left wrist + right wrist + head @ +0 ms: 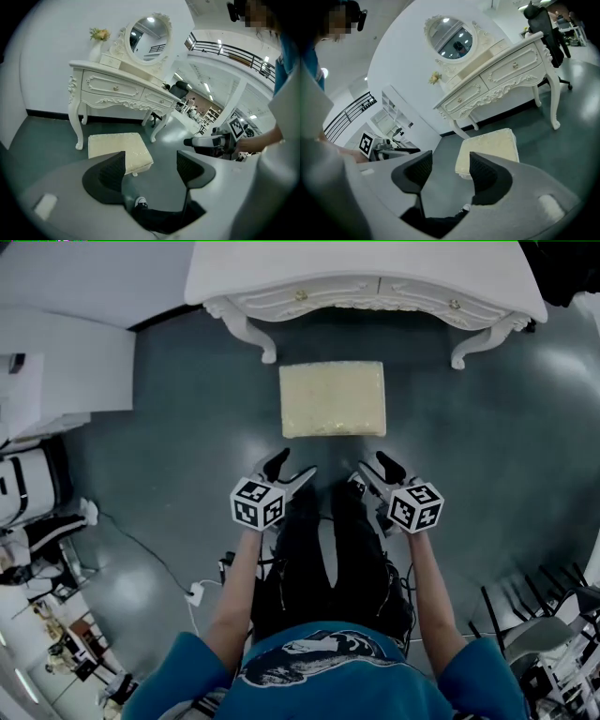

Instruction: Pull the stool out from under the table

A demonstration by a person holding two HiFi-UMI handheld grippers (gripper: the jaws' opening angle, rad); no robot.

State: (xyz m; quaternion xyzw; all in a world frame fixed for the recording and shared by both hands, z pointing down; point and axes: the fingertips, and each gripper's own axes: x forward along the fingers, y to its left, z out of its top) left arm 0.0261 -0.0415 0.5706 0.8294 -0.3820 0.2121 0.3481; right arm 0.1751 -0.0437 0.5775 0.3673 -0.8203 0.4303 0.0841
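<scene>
Stool: the cream padded stool (333,398) stands on the floor (187,427) at 12 o'clock from both grippers. It is just in front of the white dressing table (366,277), with its seat showing clear of the table's edge.
Left gripper: (292,467) fingers apart, nothing between them, short of the stool's near edge.
Right gripper: (375,467) fingers likewise apart and empty, beside the left.
Handling: probably light enough to slide. The cushion looks soft and the frame beneath is likely stiff. The short legs may drag.
Hold: best on the firm rim under the padding, near corners at 11 and 1 o'clock.
</scene>
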